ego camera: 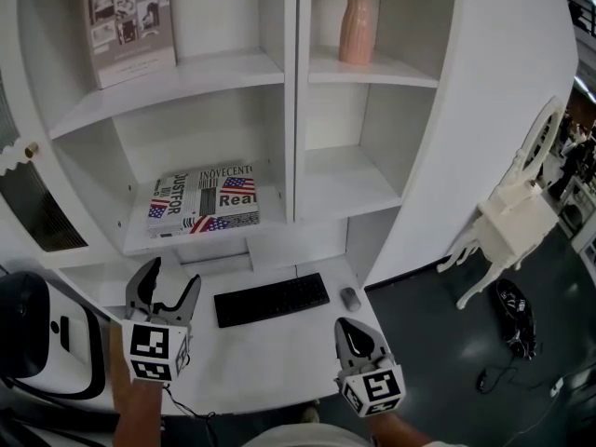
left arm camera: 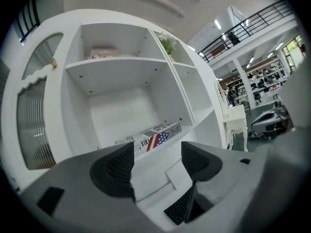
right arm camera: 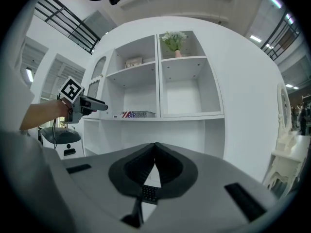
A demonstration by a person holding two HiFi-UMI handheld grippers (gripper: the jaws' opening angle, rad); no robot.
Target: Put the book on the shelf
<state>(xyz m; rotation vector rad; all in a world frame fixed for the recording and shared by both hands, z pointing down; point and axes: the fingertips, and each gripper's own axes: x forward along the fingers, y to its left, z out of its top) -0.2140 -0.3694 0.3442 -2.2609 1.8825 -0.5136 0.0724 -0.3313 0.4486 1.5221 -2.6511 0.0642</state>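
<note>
Book (ego camera: 203,201): lying flat, cover up, on the lower left shelf (ego camera: 140,242) of the white shelf unit (ego camera: 494,82), showing flag stripes and bold black print, touching neither claw.

Left claw (ego camera: 174,276): hovering above the left part of the desk (ego camera: 261,366), just left of the black keyboard (ego camera: 272,299) and below the book's shelf. Pointing up toward that shelf in the left gripper view, with the book's edge showing above the gap. Standing wide apart at the jaws and gripping nothing, with only white shelf front and a corner of the keyboard showing between them.

Right claw (ego camera: 349,326): hanging over the right front of the desk, near the grey mouse (ego camera: 350,298). Pressing its jaws together so that the tips are meeting, and holding nothing. Facing the whole shelf unit from well back in the right gripper view, with the left claw reaching in at the left.

Elsewhere: standing upright on the upper left shelf, a framed picture sheet (ego camera: 128,21); sitting on the upper right shelf, a pink vase (ego camera: 358,28) with green leaves; resting on the dark floor beside the unit, a white chair (ego camera: 507,222).
</note>
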